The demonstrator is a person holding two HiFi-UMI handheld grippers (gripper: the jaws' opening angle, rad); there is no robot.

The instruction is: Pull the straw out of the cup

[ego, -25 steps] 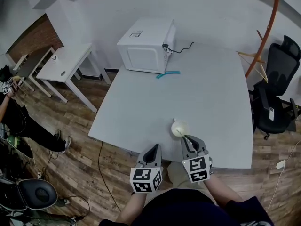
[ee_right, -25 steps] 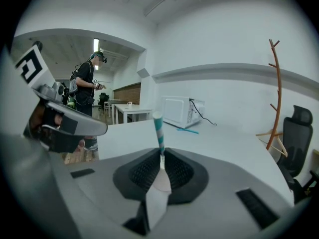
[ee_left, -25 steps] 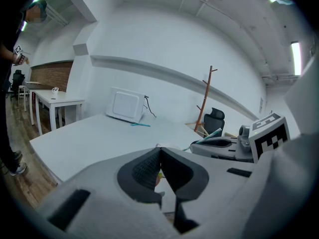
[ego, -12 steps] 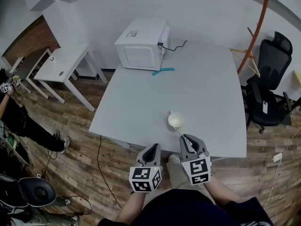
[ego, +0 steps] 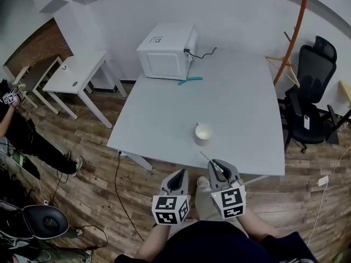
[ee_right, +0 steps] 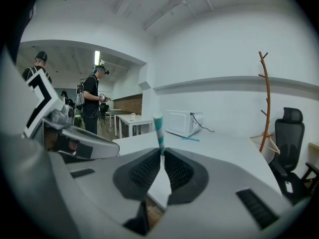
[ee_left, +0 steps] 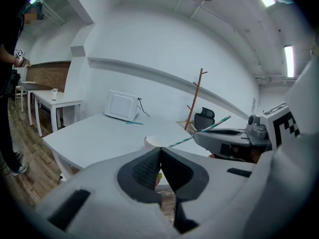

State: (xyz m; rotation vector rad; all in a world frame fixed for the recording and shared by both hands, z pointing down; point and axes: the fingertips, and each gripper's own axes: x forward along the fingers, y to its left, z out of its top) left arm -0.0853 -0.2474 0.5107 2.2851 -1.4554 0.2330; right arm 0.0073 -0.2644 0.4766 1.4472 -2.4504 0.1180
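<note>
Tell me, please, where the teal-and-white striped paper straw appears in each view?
Head view: the straw is at lower centre, slanting out of the right tongs.
Left gripper view: right of centre, slanting upward.
Right gripper view: centre, upright, clamped in its tongs.
Shared landmark: the white box-shaped microwave.

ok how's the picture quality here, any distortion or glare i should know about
Head view: strong fisheye, so the table edges and the coat stand bow; the light is even, with no glare. Left gripper view: dark round vignette, ceiling strip light blown out. Right gripper view: same vignette, and the striped straw is sharp.
</note>
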